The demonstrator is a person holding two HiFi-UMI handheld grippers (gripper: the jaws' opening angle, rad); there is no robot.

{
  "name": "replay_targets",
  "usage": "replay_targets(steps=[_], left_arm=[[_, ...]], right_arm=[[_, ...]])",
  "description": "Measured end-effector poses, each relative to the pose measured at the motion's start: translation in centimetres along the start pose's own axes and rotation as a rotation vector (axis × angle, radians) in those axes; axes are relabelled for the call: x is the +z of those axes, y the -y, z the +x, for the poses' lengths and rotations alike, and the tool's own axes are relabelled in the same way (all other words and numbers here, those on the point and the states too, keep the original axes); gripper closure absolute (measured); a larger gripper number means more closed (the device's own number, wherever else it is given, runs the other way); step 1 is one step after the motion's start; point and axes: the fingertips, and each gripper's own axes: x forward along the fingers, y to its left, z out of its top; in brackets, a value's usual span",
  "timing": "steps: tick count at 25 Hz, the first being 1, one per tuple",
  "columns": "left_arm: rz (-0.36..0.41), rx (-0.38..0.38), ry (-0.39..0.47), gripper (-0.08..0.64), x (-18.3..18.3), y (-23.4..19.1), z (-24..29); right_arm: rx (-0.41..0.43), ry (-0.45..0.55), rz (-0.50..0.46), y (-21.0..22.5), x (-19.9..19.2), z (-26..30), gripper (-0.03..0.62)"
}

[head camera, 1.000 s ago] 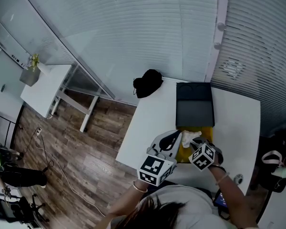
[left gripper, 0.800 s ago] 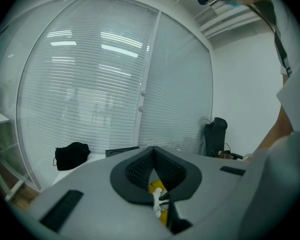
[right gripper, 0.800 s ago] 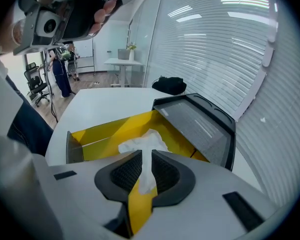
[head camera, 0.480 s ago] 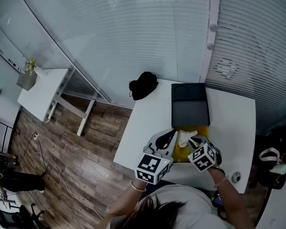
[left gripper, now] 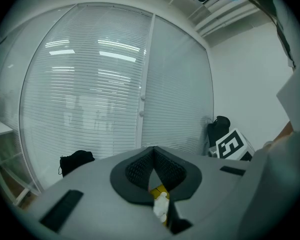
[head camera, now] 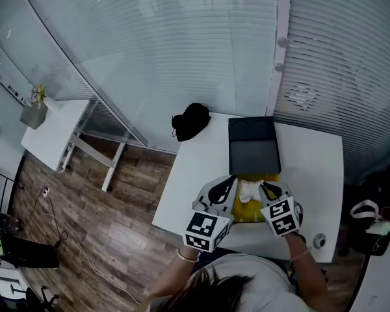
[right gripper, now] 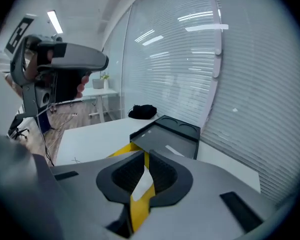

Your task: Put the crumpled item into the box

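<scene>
1. Slatted blinds behind glass close off the far side, wood floor runs down the left, and the white surface (head camera: 195, 174) sits in the middle of the head view.
2. Far left corner of that surface: a black bag (head camera: 190, 120), slumped and well clear of the action.
3. Now the left gripper (head camera: 229, 188). Its own view shows the jaws drawn together at the tips, with the white crumpled item (head camera: 249, 190) pinched low in the gap and yellow showing behind it.
4. That crumpled item sits at the far-left end of the yellow box (head camera: 260, 208), right between the two gripper tips.
5. On to the right gripper (head camera: 268, 190), just beside the item. Its jaws are clamped on a thin yellow edge of the box, seen edge-on; a white patch lies against that edge, and I cannot tell what it is.
6. Beyond the yellow box, touching its far end, a black tray (head camera: 253, 149) lies flat.
</scene>
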Motion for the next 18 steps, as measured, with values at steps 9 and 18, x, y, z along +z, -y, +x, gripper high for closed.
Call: replay_targets(steps=[9,18], left_arm=[[0.002,0.016,0.010,0.543,0.1,-0.1,0.4],[0.018,0.023,0.017,0.543,1.1,0.5,1.0]], right_arm=[[-0.066,0.120,0.050,1.6,2.6,-3.0,0.545],[-0.097,0.239,0.100,2.8,5.8,-6.7,0.555]])
